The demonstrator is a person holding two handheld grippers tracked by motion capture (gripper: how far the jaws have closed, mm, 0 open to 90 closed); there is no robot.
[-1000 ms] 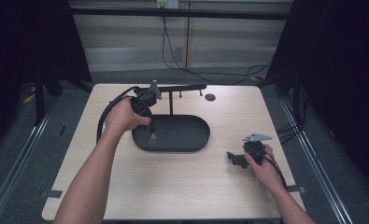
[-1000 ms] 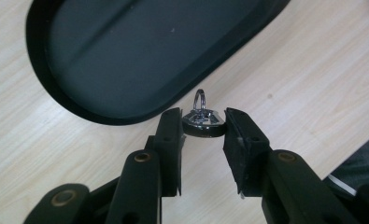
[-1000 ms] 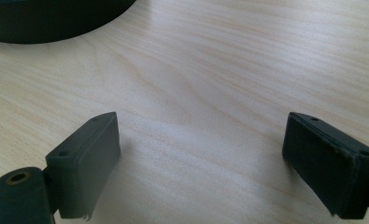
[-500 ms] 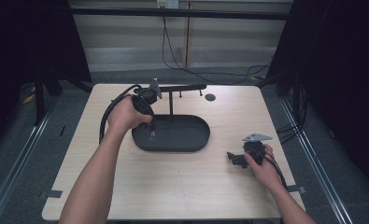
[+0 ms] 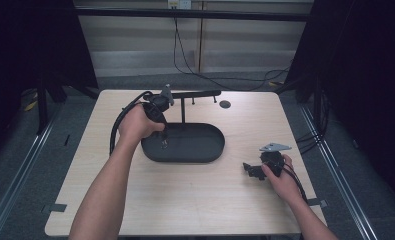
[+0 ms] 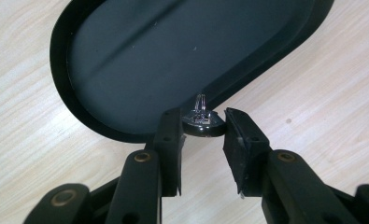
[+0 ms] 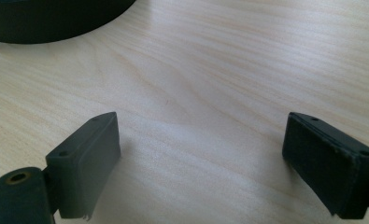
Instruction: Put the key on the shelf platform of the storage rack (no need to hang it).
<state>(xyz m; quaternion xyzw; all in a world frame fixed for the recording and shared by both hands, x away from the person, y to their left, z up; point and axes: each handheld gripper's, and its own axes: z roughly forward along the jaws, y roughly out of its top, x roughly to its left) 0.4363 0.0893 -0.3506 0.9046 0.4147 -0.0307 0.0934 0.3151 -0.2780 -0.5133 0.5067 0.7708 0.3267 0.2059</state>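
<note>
the left hand-held gripper [image 6: 202, 128] is clenched on a small shiny metal ring [image 6: 203, 125], held over the near rim of the black oval tray [image 6: 126, 70]. the right hand-held gripper [image 7: 201, 163] rests released on the surface [image 7: 219, 70], jaws wide and empty. risk: the grip is only at the pad tips; the smooth ring may slip out and roll off the surface.

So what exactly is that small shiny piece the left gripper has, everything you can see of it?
The small metal piece looks like polished silvery metal: a rounded, ring-like band with a little pronged upright on top. The left gripper is shut on it, one black pad against each side. It hangs level above the near rim of the black oval tray, with light wooden table beneath. What it is exactly I cannot tell.
</note>
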